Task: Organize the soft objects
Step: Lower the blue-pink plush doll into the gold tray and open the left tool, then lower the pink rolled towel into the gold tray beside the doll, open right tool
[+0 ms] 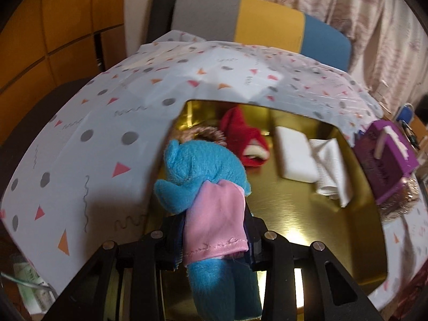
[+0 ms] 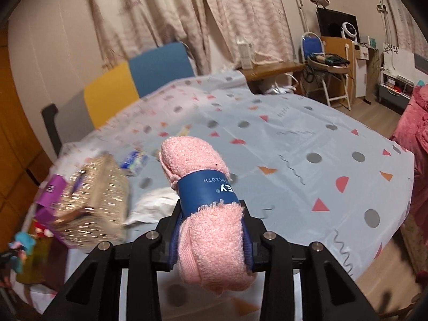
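Left gripper (image 1: 214, 243), jaws clamped on a blue plush toy (image 1: 198, 176) at lower centre, which hides part of the gold tray (image 1: 294, 214). Right gripper (image 2: 211, 238), jaws gripping a pink washcloth roll (image 2: 206, 214); blurred basket (image 2: 93, 203) at left.

A grey, yellow and blue chair (image 1: 267, 21) stands at the bench's far edge; pale curtains (image 2: 187, 8) hang behind it; a blue folding chair (image 2: 314, 45) stands far off; a small white fan (image 2: 349, 30) sits nearby.

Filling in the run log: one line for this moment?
left: shut on blue plush toy, above gold tray | right: shut on pink washcloth, over table
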A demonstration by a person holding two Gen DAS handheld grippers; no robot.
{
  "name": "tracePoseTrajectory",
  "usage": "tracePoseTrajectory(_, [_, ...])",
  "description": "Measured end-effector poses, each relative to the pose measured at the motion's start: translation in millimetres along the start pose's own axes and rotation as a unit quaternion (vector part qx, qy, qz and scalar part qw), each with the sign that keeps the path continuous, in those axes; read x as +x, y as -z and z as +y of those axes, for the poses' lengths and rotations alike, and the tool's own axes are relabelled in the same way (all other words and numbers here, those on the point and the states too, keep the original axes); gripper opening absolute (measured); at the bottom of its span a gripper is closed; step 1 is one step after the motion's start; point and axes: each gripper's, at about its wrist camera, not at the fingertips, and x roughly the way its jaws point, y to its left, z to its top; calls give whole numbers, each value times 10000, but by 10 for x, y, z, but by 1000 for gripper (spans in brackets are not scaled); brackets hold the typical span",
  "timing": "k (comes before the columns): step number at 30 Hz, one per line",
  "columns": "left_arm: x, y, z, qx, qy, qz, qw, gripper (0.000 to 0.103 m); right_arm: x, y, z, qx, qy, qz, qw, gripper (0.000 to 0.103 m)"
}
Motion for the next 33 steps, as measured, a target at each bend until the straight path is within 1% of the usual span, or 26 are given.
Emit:
tracePoseTrajectory(2, [46,9,61,-112,-77,8,9999,40,-120,-6,123,9,-173,-118,9998,36])
tracePoseTrajectory(3, [55,19,78,-134,-100,1,9999,47,-184,-11,182,46,-282,-173,9994,36])
tracePoseTrajectory(4, [43,32,84,-135,-112,-41,9998,59,-218,-22,219,84,-358,-203,9991,36])
tracePoseTrajectory(7, [-51,67,70,-169,-36,-200,9997,71,-346,-58,390,80,-591,-288,9978,36])
tracePoseTrajectory(10, [-180,124,51,-175,-159,-420,9988,77,-485,-92,608,-137,-763,-405,9962,36])
tracePoseTrajectory(12, [-279,182,38,-155,-261,-583,9978,78,-561,-112,755,-226,-964,-461,9940,36])
tracePoseTrajectory(14, [-373,230,40,-180,-240,-709,9970,79,-634,-134,929,-342,-1152,-502,9915,36])
tracePoseTrajectory(17, [-506,292,41,-210,-229,-868,9957,82,-714,-152,1213,-576,-1477,-478,9862,36])
tracePoseTrajectory(19, [-594,333,31,-192,-266,-990,9945,86,-750,-136,1468,-750,-1768,-363,9807,36])
tracePoseTrajectory(21, [-674,379,18,-199,-228,-1060,9939,89,-750,-100,1761,-924,-2140,-193,9723,36])
tracePoseTrajectory(23, [-722,422,3,-185,-153,-1040,9943,89,-724,-23,2048,-1088,-2381,21,9651,36])
tracePoseTrajectory(25, [-756,473,-9,-166,-131,-983,9949,89,-647,70,2392,-1262,-2734,273,9532,36])
tracePoseTrajectory(29, [-822,586,8,-182,-39,-940,9954,89,-437,301,2942,-1606,-2913,778,9398,36])
tracePoseTrajectory(33, [-847,670,72,-283,-12,-884,9957,89,-128,555,3399,-1687,-3051,1393,9269,36])
